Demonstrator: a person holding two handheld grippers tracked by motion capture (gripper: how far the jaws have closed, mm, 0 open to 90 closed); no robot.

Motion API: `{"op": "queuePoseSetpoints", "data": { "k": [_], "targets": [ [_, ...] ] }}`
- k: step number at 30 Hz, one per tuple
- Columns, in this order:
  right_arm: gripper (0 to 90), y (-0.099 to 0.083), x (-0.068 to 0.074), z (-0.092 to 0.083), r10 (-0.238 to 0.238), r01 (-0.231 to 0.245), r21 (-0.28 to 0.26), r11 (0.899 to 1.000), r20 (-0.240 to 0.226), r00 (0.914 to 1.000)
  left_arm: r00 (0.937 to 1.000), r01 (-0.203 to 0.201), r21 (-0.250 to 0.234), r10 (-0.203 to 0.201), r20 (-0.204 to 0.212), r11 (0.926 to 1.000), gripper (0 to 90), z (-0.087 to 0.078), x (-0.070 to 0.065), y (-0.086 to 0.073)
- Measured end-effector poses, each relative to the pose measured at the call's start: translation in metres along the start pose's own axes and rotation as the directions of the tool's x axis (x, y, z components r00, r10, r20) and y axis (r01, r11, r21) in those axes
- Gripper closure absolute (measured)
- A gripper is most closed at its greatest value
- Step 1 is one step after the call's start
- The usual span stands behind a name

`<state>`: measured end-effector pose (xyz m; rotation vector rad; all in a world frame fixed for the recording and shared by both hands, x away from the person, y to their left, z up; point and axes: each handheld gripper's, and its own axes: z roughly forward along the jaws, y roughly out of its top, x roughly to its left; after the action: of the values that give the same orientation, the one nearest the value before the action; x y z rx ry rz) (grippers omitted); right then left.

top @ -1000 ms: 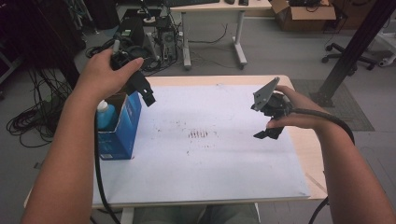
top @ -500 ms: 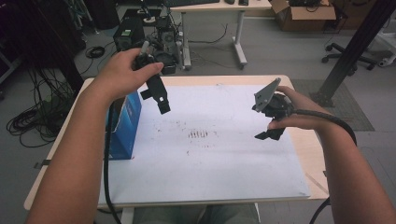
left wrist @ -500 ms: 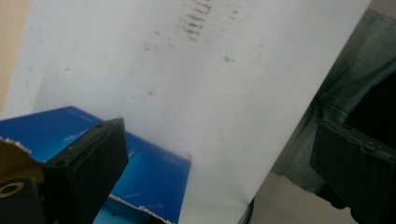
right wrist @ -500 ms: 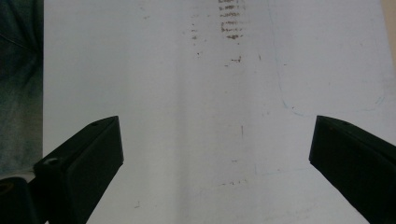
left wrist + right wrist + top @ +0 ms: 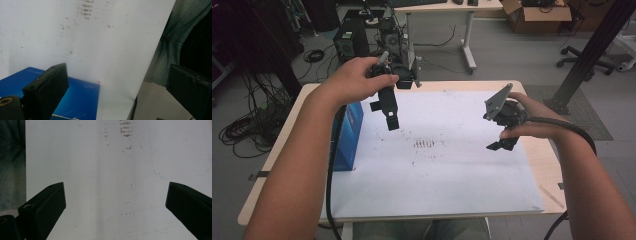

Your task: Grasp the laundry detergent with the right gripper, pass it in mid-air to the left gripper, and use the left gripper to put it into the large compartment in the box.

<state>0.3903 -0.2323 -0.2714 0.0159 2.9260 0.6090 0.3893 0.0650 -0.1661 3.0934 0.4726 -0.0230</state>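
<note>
left tongs: spread, above table's far-left part, near blue box | right tongs: spread, near right edge

Blue box stands upright at the white sheet's left edge.

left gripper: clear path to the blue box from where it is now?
Probably yes. The left gripper hangs with jaws open above the white sheet, just right of the blue box. Nothing lies between them; the right gripper is far across the table.
</note>
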Motion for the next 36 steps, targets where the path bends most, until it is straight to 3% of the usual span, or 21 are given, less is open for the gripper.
{"op": "queuePoseSetpoints", "data": {
  "k": [16, 36],
  "targets": [
    [3.0, -0.002, -0.006, 0.007, 0.01, -0.01, 0.032, 0.999, -0.024, 0.9997, 0.9996, -0.027, 0.055, 0.026, 0.013, 0.9981, 4.5, 0.002, 0.0, 0.009],
    [3.0, 0.005, -0.01, 0.003, 0.01, -0.009, 0.05, 0.999, -0.023, 0.9997, 0.9997, -0.003, 0.043, 0.002, 0.024, 0.9991, 4.6, 0.006, 0.01, 0.003]
  ]
}}
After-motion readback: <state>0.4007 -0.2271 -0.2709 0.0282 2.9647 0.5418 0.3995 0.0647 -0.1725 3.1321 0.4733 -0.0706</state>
